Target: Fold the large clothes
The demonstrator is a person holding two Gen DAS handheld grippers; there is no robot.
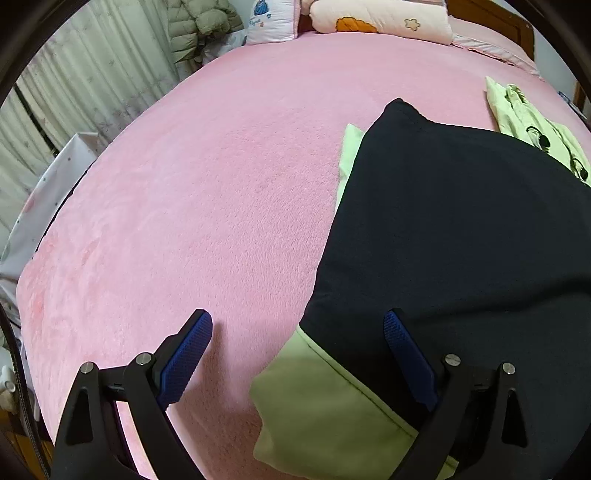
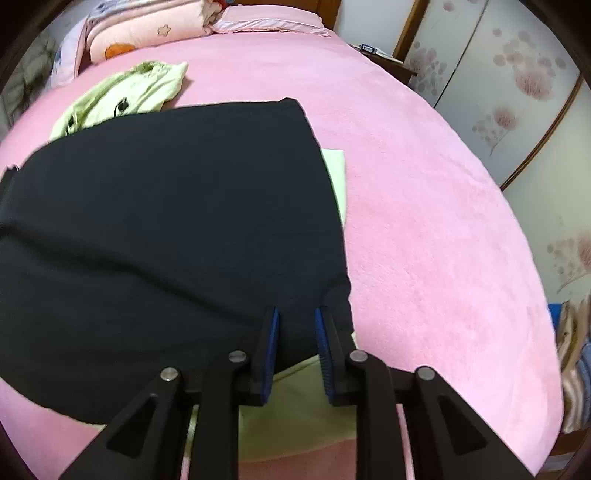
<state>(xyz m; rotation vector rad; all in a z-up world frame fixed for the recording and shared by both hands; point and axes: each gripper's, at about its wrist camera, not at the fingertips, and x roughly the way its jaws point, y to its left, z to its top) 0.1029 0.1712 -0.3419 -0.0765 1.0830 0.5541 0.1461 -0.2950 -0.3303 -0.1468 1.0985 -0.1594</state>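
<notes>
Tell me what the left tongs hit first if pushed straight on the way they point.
Probably the near-left corner of the dark garment, lying on the light green garment; the left tongs straddle that edge, though depth is unclear.

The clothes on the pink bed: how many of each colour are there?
Dark navy: 1, the big dark garment spread flat on the pink bed.
Light green: 2, the light green garment under the dark one, and the printed green garment behind it.
Total: 3

Dark garment (image 2: 166,229) on bed (image 2: 424,221), atop lighter garment (image 1: 325,398), pillows (image 2: 144,29) behind
</notes>
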